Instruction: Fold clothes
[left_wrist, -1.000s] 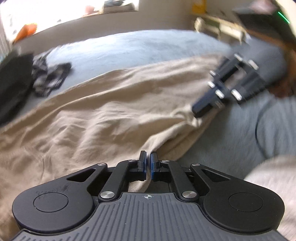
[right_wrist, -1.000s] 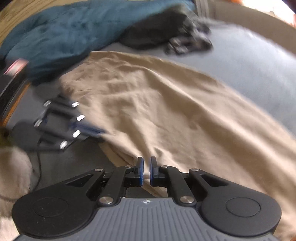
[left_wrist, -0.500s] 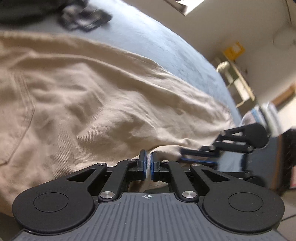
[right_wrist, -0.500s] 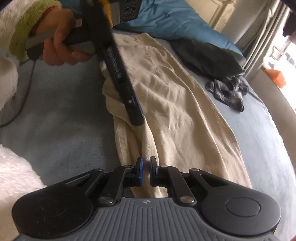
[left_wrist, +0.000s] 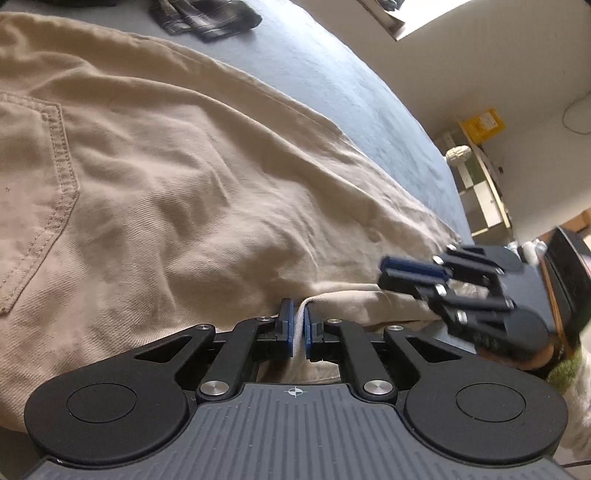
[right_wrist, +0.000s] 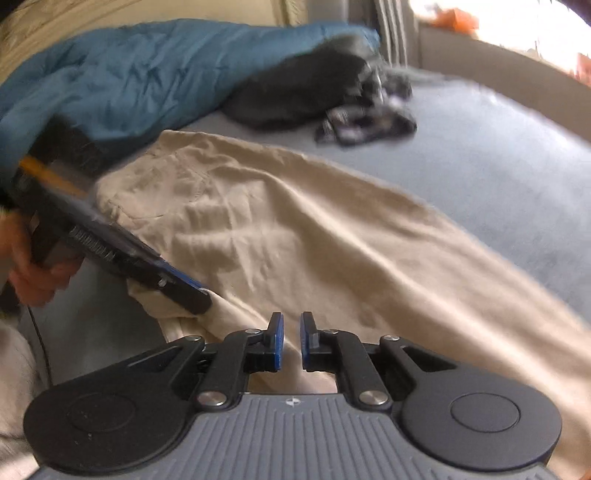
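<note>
Beige trousers (left_wrist: 184, 206) lie spread on a blue-grey bed sheet (left_wrist: 351, 88), a back pocket (left_wrist: 33, 166) at the left. My left gripper (left_wrist: 295, 328) is shut on a pale fold at the trousers' near edge. In the right wrist view the left gripper (right_wrist: 201, 295) bites that same edge from the left. My right gripper (right_wrist: 291, 339) hovers just above the trousers (right_wrist: 314, 240), farther along the same edge. Its jaws are opening, with a narrow gap and no cloth pinched. From the left wrist the right gripper (left_wrist: 410, 273) shows at the right, pads apart from the cloth.
A teal duvet (right_wrist: 129, 81), a black garment (right_wrist: 295, 92) and a dark patterned cloth (right_wrist: 365, 125) lie at the far side of the bed. A person's hand (right_wrist: 33, 266) holds the left tool, with a cable (right_wrist: 40, 339) below it. A shelf (left_wrist: 480, 192) stands beyond the bed.
The left gripper has rolled and sunk along the trousers' near edge, still shut on the fold. The right gripper has swung around over the same edge, and its gap is slightly wider.
</note>
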